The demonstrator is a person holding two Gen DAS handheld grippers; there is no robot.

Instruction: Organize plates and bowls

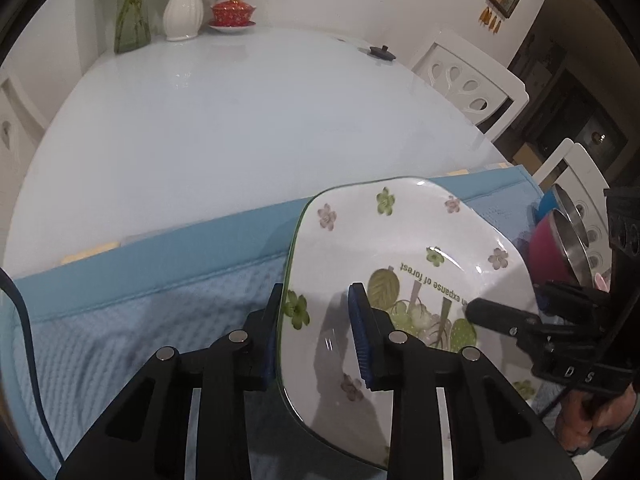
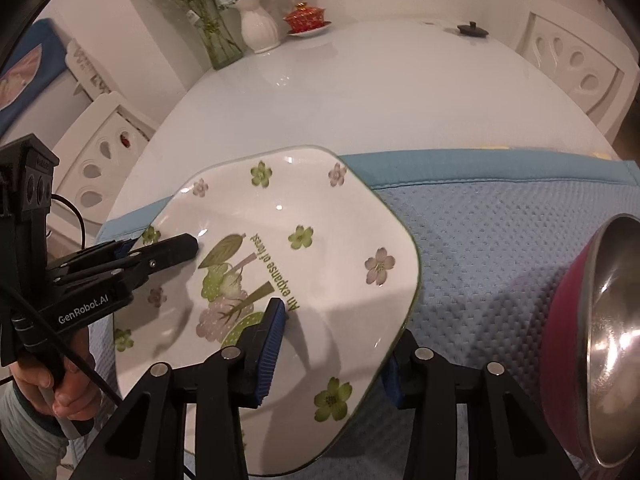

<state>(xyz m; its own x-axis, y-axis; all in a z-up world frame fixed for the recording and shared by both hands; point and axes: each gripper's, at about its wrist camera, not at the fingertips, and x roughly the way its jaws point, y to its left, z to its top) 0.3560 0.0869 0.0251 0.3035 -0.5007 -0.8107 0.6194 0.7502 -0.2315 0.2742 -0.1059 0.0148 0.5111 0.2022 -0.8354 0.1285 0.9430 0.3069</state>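
A: White dining table (image 1: 240,128) in a pale room, chairs round it, a white vase (image 1: 183,10) and a red lidded cup (image 1: 233,12) at the far edge. The near end is covered by a blue mat (image 1: 132,320), and the work is there.

B: And the plate?

A: The flowered plate (image 1: 400,248) is tilted up off the mat near its far hem, held from two sides. The left gripper (image 1: 316,336) straddles the rim at one side — one blue pad on the face, the other finger behind the edge, jaws narrowed onto the rim. The right gripper (image 2: 334,348) does the same at the opposite side, one pad on the printed face, one hidden beneath.

B: So both are clamped?

A: They look closed on the plate, yes, though I cannot see the under-side pads touching.

B: What worries you?

A: Glazed ceramic is slick, and both grips sit on thin rim. If one hand lifts or twists ahead of the other, I judge the plate could pivot and slip out. Also, the red bowl (image 2: 576,320) with the steel lining stands on its side just to the right, a blue bowl (image 1: 546,204) behind it — swinging the plate that way could knock them.
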